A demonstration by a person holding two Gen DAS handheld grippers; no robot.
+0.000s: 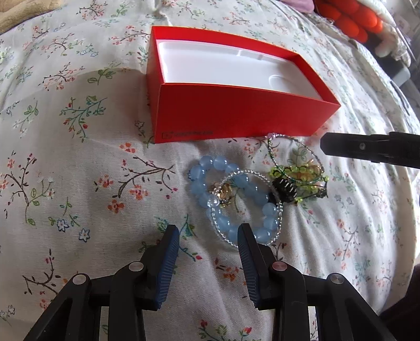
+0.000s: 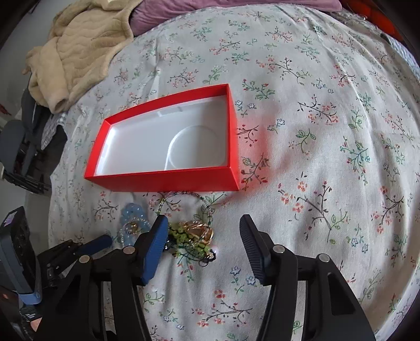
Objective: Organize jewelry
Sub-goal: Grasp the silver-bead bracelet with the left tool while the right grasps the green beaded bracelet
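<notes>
An open red box [image 1: 236, 115] with a white insert lies on the floral bedspread; it also shows in the right wrist view [image 2: 168, 181]. In front of it lies a heap of jewelry: a light blue bead bracelet [image 1: 228, 223], a clear bead ring [image 1: 279, 215], a green bead piece [image 1: 299, 170] with a gold charm. My left gripper [image 1: 208, 230] is open, just short of the blue bracelet. My right gripper [image 2: 203, 223] is open and empty, its left finger beside the green bead piece [image 2: 189, 236]. The right gripper's finger shows in the left wrist view [image 1: 367, 149].
The floral bedspread [image 2: 328, 131] covers the bed. A beige blanket [image 2: 78, 49] lies at the far left corner. Orange cushions [image 1: 351, 18] sit at the far right. A chair and dark items [image 2: 15, 147] stand beyond the bed's left edge.
</notes>
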